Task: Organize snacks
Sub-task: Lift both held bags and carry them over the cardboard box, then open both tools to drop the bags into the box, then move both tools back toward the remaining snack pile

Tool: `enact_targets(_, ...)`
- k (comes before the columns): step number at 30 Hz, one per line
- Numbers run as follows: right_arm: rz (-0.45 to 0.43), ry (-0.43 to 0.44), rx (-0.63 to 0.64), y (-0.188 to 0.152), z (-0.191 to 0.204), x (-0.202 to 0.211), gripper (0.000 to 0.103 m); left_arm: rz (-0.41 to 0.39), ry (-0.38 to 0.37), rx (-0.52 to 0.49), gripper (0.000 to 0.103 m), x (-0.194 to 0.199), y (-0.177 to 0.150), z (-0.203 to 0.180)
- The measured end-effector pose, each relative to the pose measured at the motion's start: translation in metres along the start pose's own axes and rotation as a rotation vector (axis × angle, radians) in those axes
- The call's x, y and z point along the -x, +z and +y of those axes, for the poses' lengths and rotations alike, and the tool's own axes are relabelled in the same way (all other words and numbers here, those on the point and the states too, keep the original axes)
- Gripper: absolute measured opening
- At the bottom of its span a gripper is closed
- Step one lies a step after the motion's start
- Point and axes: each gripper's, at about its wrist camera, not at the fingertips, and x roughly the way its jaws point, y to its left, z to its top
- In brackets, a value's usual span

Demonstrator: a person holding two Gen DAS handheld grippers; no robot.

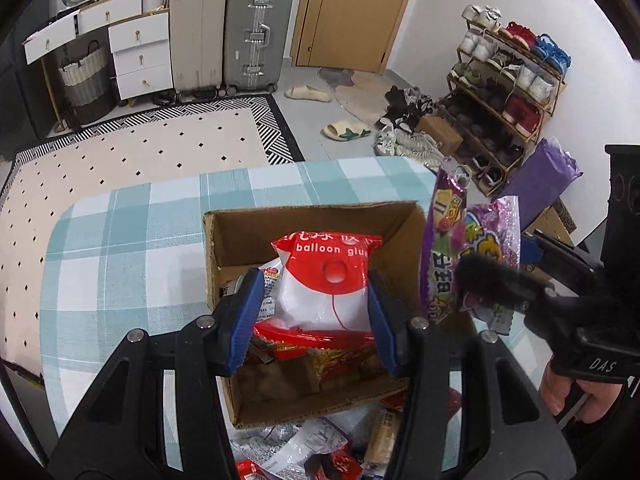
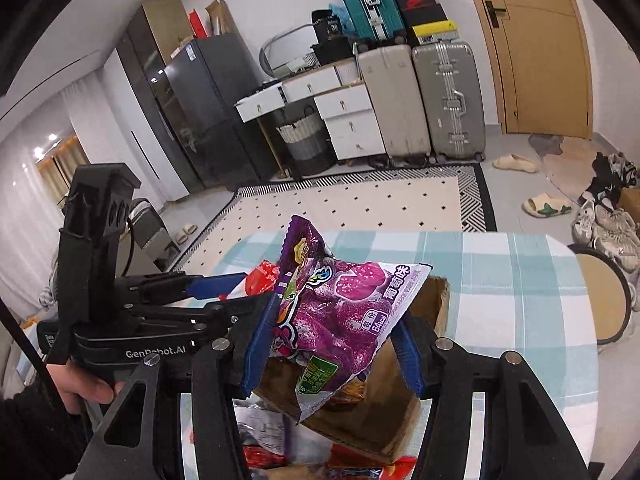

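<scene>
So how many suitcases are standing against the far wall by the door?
2 on the floor: a beige suitcase beside the white drawers, and a silver suitcase between it and the door. The right view also shows a teal one stacked higher up; others may be hidden.

Box point(image 1: 224, 236) on table point(image 1: 120, 232), packets point(image 1: 312, 348) inside (more loose packets point(image 1: 288, 448) before it)

Glossy plastic purple packet point(image 2: 340, 312), matt brown cardboard box point(image 1: 308, 216), seemingly woven checked tablecloth point(image 1: 120, 240).

Table point(image 1: 120, 240) under a teal and white checked cloth, open cardboard box point(image 1: 240, 224) on it, loose snack packets point(image 1: 296, 448), perhaps a dozen, at its near edge
</scene>
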Motion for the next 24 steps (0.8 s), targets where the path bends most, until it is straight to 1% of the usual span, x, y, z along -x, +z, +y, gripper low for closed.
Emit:
enact_targets(3, 0.025, -0.010, 0.000, -0.008, -0.009, -0.015, 0.055, 0.024, 0.005, -0.002, 0.048, -0.019, -0.006, 0.006)
enact_targets(7, 0.050, 0.003, -0.004, -0.015, -0.016, -0.029, 0.055, 0.050, -0.002, 0.000, 0.048, -0.041, -0.009, 0.010)
enact_targets(12, 0.058, -0.023, 0.043, -0.020, -0.012, -0.038, 0.056, 0.056, -0.004, -0.017, 0.048, -0.048, -0.014, 0.010)
enact_targets(15, 0.075, -0.025, 0.040, -0.023, -0.008, -0.040, 0.057, 0.061, -0.016, -0.028, 0.048, -0.046, -0.018, 0.007)
enact_targets(18, 0.079, -0.035, 0.057, -0.025, -0.004, -0.039, 0.060, 0.055, -0.003, -0.039, 0.049, -0.040, -0.021, 0.005)
enact_targets(20, 0.064, -0.055, 0.074, -0.025, -0.001, -0.034, 0.066, 0.047, 0.001, -0.031, 0.055, -0.031, -0.023, 0.003)
enact_targets(21, 0.047, -0.070, 0.079, -0.024, -0.001, -0.029, 0.072, 0.040, 0.003, -0.027, 0.058, -0.027, -0.025, 0.004)
enact_targets(22, 0.033, -0.073, 0.082, -0.024, 0.000, -0.024, 0.073, 0.031, 0.007, -0.026, 0.061, -0.020, -0.027, 0.004)
enact_targets(24, 0.010, -0.068, 0.080, -0.023, 0.002, -0.011, 0.073, 0.013, 0.017, -0.028, 0.062, -0.006, -0.033, 0.003)
